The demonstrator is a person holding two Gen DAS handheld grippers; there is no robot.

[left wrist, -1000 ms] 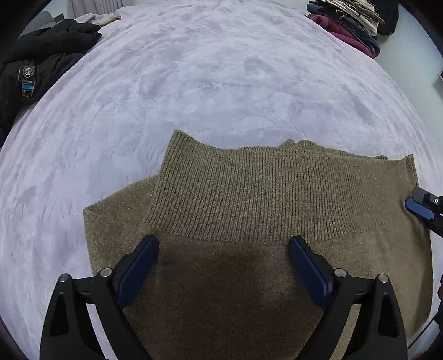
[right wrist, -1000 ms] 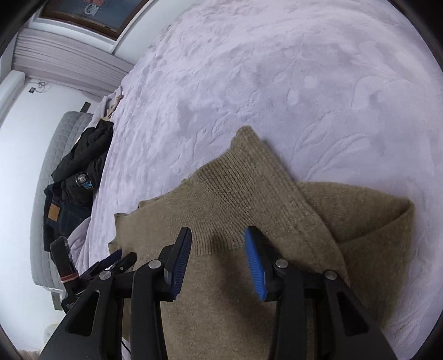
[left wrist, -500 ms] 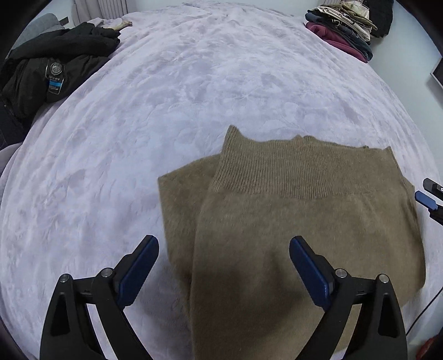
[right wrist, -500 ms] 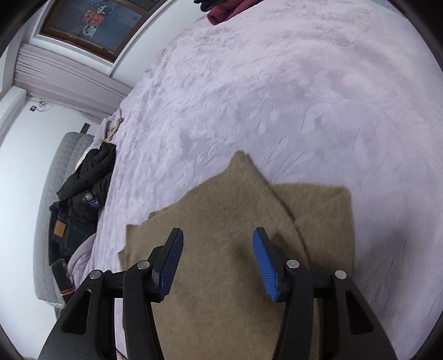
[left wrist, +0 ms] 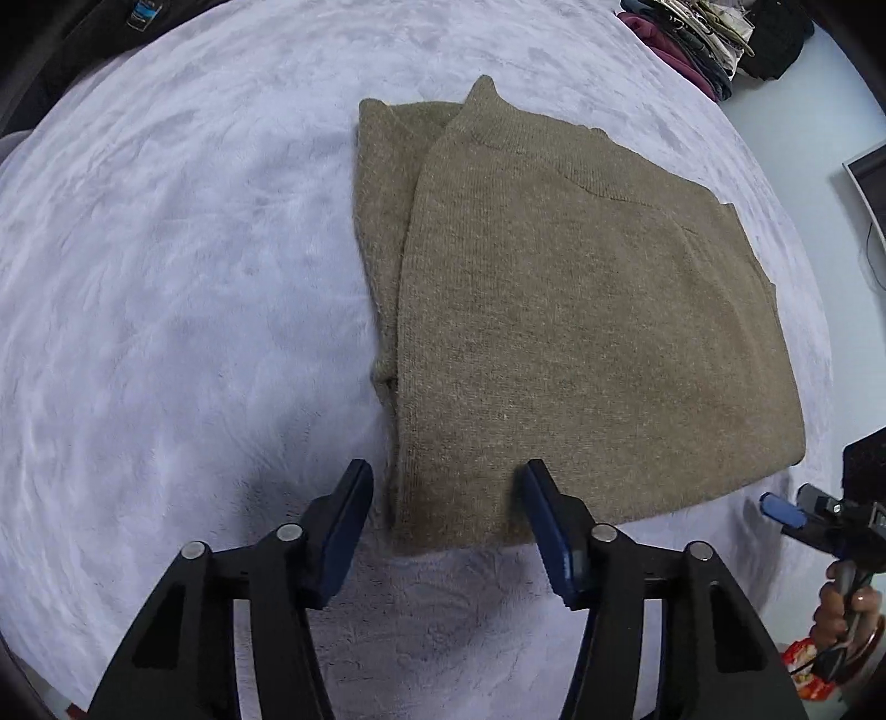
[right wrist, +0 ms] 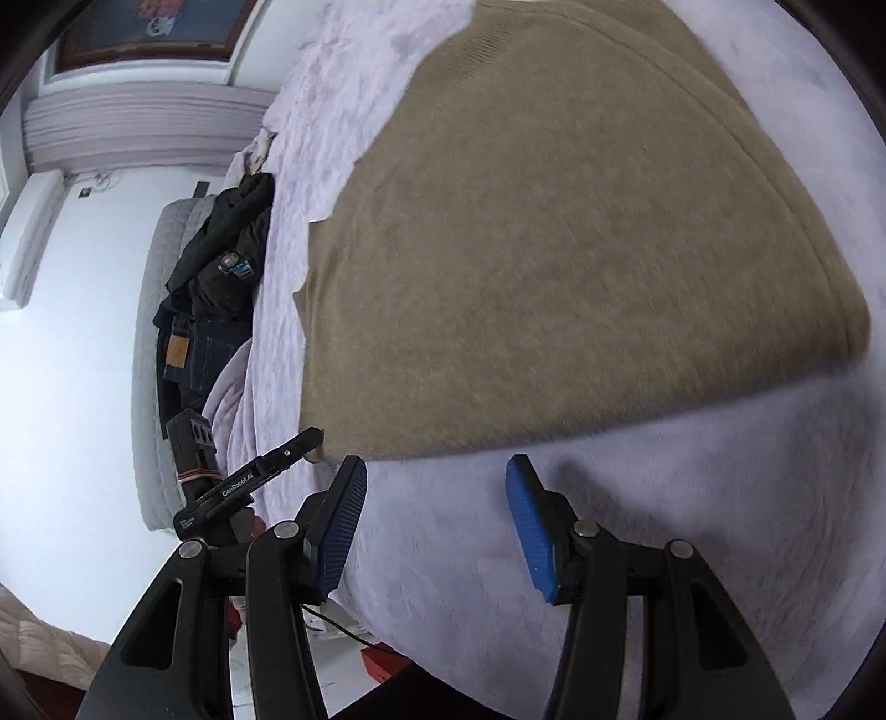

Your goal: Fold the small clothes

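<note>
A folded olive-brown knit sweater (left wrist: 554, 310) lies flat on the lilac blanket; it also fills the upper right wrist view (right wrist: 554, 249). My left gripper (left wrist: 443, 520) is open and empty, its blue pads on either side of the sweater's near-left corner, just above it. My right gripper (right wrist: 434, 515) is open and empty over bare blanket, just short of the sweater's near edge. The right gripper's blue tip also shows at the right edge of the left wrist view (left wrist: 781, 509). The left gripper shows in the right wrist view (right wrist: 249, 482).
The lilac blanket (left wrist: 166, 277) covers the bed. A pile of clothes (left wrist: 698, 39) sits at the far right corner. A black jacket and jeans (right wrist: 216, 277) lie at the bed's left end beside a grey headboard. The bed's edge runs close below both grippers.
Both grippers have drawn back from over the sweater to its near edge. The left gripper's jaws have narrowed somewhat. The sweater lies folded and flat, farther away in both views.
</note>
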